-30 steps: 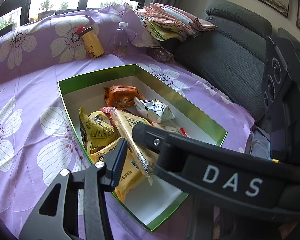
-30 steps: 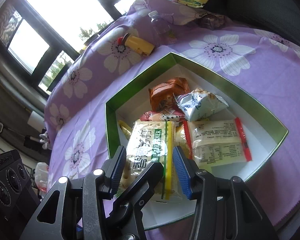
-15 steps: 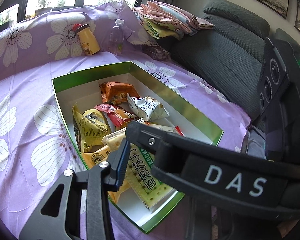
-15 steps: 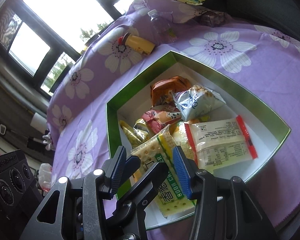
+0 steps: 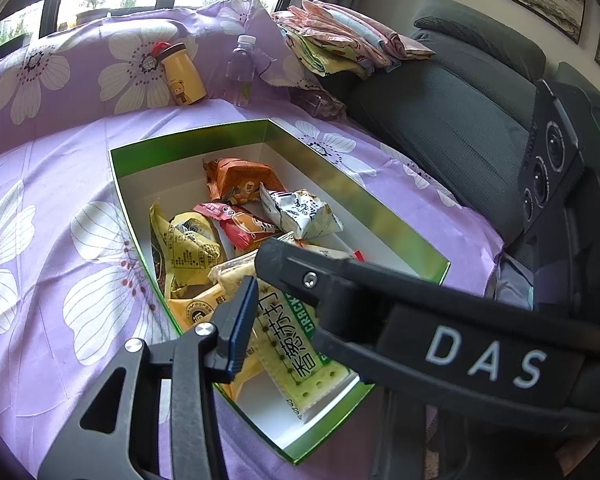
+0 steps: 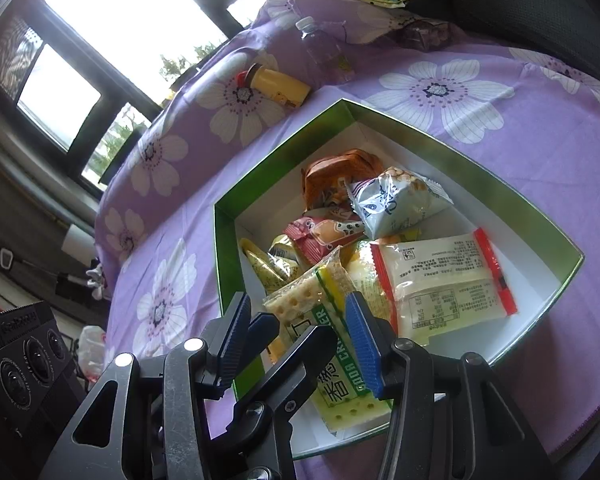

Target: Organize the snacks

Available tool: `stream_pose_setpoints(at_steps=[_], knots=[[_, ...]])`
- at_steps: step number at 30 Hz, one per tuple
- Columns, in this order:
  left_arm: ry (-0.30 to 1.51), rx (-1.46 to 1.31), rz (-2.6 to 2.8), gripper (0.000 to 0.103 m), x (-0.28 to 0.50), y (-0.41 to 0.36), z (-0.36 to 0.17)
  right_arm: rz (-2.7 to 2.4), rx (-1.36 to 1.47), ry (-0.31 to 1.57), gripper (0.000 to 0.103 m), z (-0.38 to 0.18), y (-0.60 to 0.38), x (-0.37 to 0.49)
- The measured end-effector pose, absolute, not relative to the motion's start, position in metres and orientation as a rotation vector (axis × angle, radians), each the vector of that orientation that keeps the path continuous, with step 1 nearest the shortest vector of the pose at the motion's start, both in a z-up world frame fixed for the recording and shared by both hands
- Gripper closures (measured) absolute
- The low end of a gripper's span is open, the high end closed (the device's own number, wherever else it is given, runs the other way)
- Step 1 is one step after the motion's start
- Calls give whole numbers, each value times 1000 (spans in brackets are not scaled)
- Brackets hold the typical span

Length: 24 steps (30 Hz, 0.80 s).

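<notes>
A green box with a white inside (image 5: 404,220) (image 6: 284,156) sits on the purple flowered cloth and holds several snack packs. A yellow-green soda cracker pack (image 5: 296,344) (image 6: 332,344) lies in the near end, on top of the others. An orange pack (image 5: 240,176), a silver pack (image 5: 300,212) and a white red-edged pack (image 6: 444,284) lie further in. My left gripper (image 5: 272,280) is open above the cracker pack, with the right gripper's body crossing in front. My right gripper (image 6: 298,316) is open just above the cracker pack; the left gripper's fingers cross below it.
A yellow bottle (image 5: 182,76) and a clear water bottle (image 5: 240,72) stand at the back against the cloth. Folded clothes (image 5: 340,44) lie on a dark grey sofa (image 5: 460,120) at the right. A window is behind.
The cracker pack was held upright between the fingers; it has dropped and now lies flat in the box's near end. Both grippers have drawn back a little.
</notes>
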<state>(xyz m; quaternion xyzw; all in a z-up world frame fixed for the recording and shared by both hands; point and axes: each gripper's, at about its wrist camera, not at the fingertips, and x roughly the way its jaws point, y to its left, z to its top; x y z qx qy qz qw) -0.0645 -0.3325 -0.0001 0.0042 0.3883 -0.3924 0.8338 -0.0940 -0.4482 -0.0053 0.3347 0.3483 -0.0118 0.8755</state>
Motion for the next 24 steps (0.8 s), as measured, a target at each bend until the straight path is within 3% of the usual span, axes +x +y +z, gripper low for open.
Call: stream_pose_setpoints(at_steps=[11,24], knots=[[776,34,-807,53,-73,-328,13,-3,699,687,51,2,-450,-101],[715,55,-747,31,-82,-313,26,-8,687,649,51,14,-447,-110]])
